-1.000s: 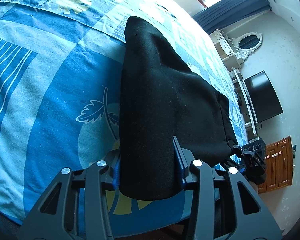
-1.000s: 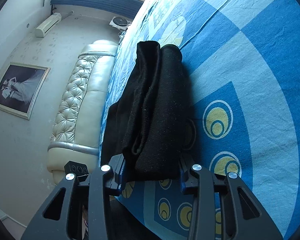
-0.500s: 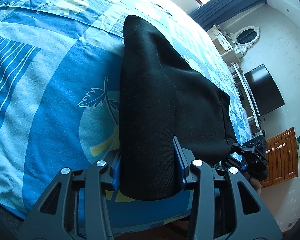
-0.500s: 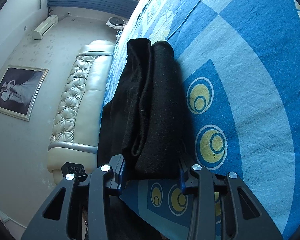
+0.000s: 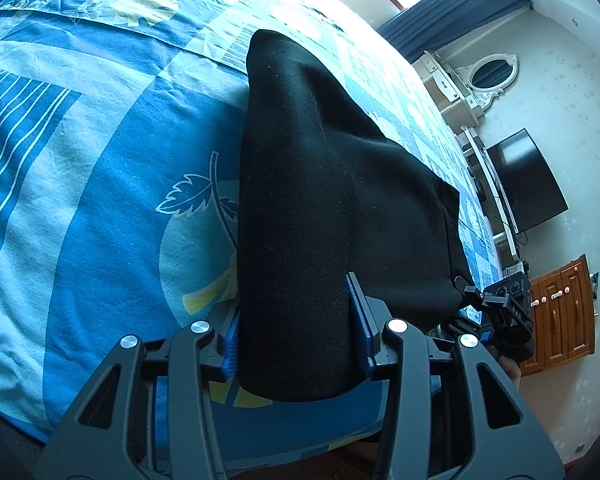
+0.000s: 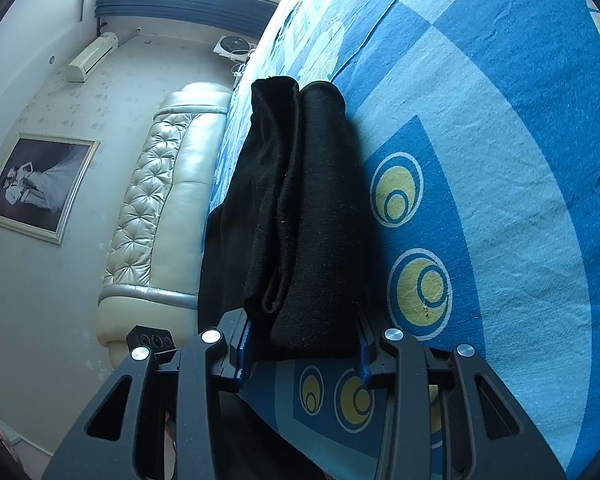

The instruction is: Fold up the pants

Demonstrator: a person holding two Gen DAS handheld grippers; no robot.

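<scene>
text: none legible | labels: none | small print on right tool: too blurred

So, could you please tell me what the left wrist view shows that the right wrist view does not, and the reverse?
Only the left wrist view shows the television, oval mirror, wooden cabinet and the right gripper seen from outside. Only the right wrist view shows the tufted headboard, framed photograph and air conditioner. Both show black pants clamped between gripper fingers over the blue patterned bedsheet.
</scene>
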